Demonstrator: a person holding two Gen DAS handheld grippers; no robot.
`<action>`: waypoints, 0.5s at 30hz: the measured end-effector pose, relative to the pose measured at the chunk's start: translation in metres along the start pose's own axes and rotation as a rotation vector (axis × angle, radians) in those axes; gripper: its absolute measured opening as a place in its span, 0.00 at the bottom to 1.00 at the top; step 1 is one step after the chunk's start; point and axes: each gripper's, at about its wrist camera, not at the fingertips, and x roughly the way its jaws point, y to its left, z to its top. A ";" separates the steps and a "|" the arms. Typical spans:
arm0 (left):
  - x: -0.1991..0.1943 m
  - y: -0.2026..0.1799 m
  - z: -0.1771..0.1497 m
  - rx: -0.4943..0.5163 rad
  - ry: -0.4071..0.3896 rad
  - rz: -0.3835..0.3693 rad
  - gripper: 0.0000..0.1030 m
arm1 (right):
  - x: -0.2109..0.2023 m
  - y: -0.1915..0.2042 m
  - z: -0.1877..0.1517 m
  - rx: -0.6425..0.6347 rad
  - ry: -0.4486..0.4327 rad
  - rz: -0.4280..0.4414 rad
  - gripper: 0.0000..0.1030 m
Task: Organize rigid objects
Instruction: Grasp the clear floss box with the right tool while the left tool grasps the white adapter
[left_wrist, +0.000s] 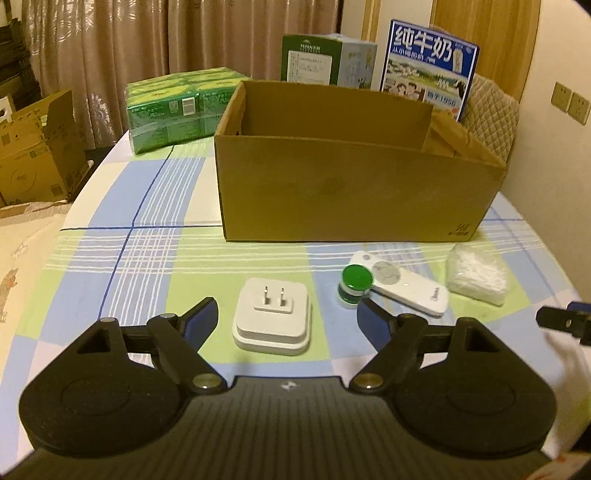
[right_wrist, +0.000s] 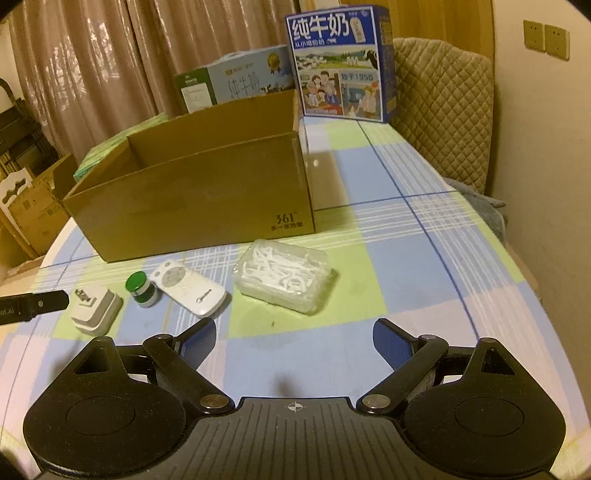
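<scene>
Nearest to me, my left gripper (left_wrist: 288, 314) has its jaws spread wide with nothing between the pads, and the white plug adapter (left_wrist: 272, 317) lies prongs-up on the table (left_wrist: 155, 236) just ahead of the gap, so I judge that to be the first pick. My right gripper (right_wrist: 294, 334) is released just as wide, also empty, hanging over bare checked cloth with the clear box of floss picks (right_wrist: 284, 275) a little way ahead of it. Between those two items sit the small green-capped jar (right_wrist: 142, 290) and the white remote control (right_wrist: 188, 288), the jar just beside the remote's round end, possibly touching it. All four things lie in a loose row on the table, near the front wall of the open cardboard box (left_wrist: 351, 192) but outside it. What I can see of the box's inside looks empty, though its floor is mostly hidden behind the near wall. So, by my reading, the sorting has not really begun: nothing is grasped, nothing is packed, and all four pieces are left to lift over that wall. Beyond the box stand milk cartons (right_wrist: 341, 62) and a green multipack (left_wrist: 177, 107), which I take as background.
</scene>
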 end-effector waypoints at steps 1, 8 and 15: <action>0.005 0.001 0.000 0.008 0.002 0.000 0.77 | 0.005 0.000 0.002 0.002 0.002 -0.004 0.87; 0.038 0.006 -0.004 0.042 0.034 -0.005 0.78 | 0.040 0.000 0.014 0.033 0.011 -0.008 0.87; 0.063 0.010 -0.008 0.066 0.071 -0.015 0.77 | 0.063 0.000 0.022 0.061 0.014 -0.008 0.87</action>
